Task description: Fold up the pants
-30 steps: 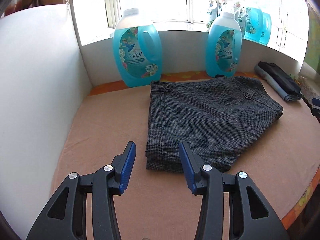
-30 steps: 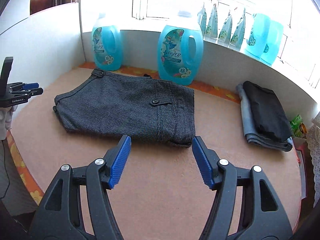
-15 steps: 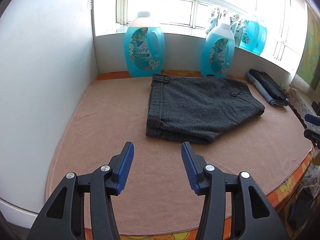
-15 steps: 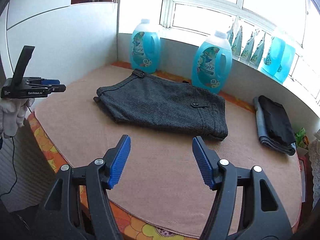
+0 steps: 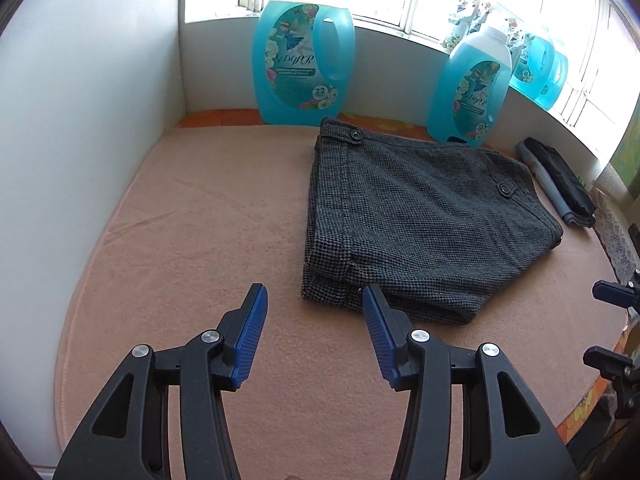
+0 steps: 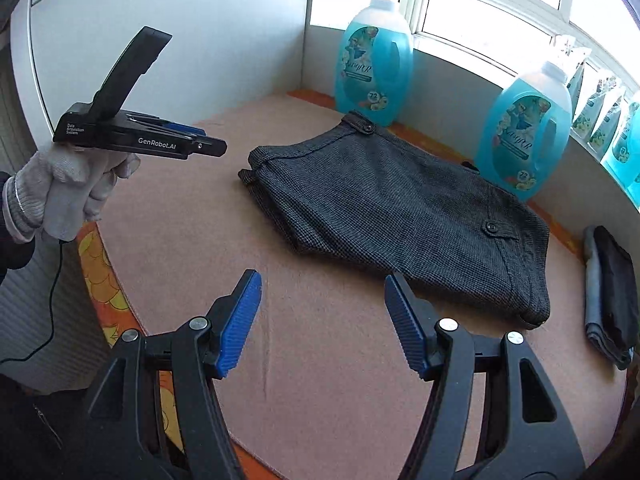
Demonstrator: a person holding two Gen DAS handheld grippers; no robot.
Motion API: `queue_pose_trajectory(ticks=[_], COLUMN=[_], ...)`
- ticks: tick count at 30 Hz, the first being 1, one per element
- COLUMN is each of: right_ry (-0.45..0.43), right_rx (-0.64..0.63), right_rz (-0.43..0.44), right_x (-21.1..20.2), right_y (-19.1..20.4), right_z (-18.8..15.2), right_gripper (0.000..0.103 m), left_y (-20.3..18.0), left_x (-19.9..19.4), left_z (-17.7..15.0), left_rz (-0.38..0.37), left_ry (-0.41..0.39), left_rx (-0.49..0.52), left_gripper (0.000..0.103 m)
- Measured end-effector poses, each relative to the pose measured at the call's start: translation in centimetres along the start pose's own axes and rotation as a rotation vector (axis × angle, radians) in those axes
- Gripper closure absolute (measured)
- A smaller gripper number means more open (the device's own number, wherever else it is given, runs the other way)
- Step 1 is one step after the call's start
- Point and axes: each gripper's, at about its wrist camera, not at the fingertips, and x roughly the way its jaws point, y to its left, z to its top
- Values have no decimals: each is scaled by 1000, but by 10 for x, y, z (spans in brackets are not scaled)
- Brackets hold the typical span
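The dark grey tweed pants (image 5: 424, 216) lie folded flat on the pink mat (image 5: 208, 208), waistband buttons toward the window. They also show in the right wrist view (image 6: 404, 216). My left gripper (image 5: 314, 312) is open and empty, above the mat just short of the pants' near left corner. My right gripper (image 6: 322, 300) is open and empty, above the mat in front of the pants' near edge. The left gripper body (image 6: 136, 136), held in a white-gloved hand, shows at the left of the right wrist view.
Two blue detergent jugs (image 5: 300, 52) (image 5: 468, 88) stand against the back ledge behind the pants. A folded stack of dark and grey clothes (image 6: 612, 296) lies at the mat's right. A white wall (image 5: 80, 140) borders the left. The mat's front edge drops off to a floral cloth (image 6: 100, 276).
Both grippers pulled back away from the pants and rose, then the left one came forward again toward the near left corner. The pants have stayed still. Both stayed open.
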Motion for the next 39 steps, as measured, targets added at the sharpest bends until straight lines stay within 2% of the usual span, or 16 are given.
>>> queue_pose_trajectory(ticks=[3,8,11,15,16,18,19,20,23,31,34,36,37,39], right_ry=[43,105,121,141,142,139,136,133,118,78,89,101,104,109], right_rx=[-27,-52,-43,-52,-55,-60,-57,-54,-47,-52,-72,-70,-71,-73], right_rz=[29,32,36,28,30,29,38,44,45,62,65,69,68,68], right_x=[37,91,107,119,120,121,120,120,118,102,104,109,110,112], right_y=[6,12,8,5,4,4,3,2,2,0,2,2,3,4], right_z=[9,18,20,20,20,21,22,21,21,24,23,22,22,20], right_gripper=[37,48,51,63,66,74,77,82,87,89,89,89,89,89], left_y=[10,14,18,18,16,10,7,4,-2,1,3,12,17,22], left_x=[25,54,63,64,63,61,60,59,55,33,34,41,45,48], left_z=[8,16,17,19,19,19,19,19,20,24,22,22,22,20], left_rz=[-29,-54,-66,-77,-74,-73,-67,-59,-48,-48,-38,-76,-100,-109], left_ry=[30,59,64,54,48,41,35,29,12,-25,-22,7,21,19], left_rx=[-36,-38,-44,-60,-50,-29,-19,-9,8,6,10,-33,-69,-103], left_gripper=[55,55,55,56,59,79,84,94,98,100,100,99,97,71])
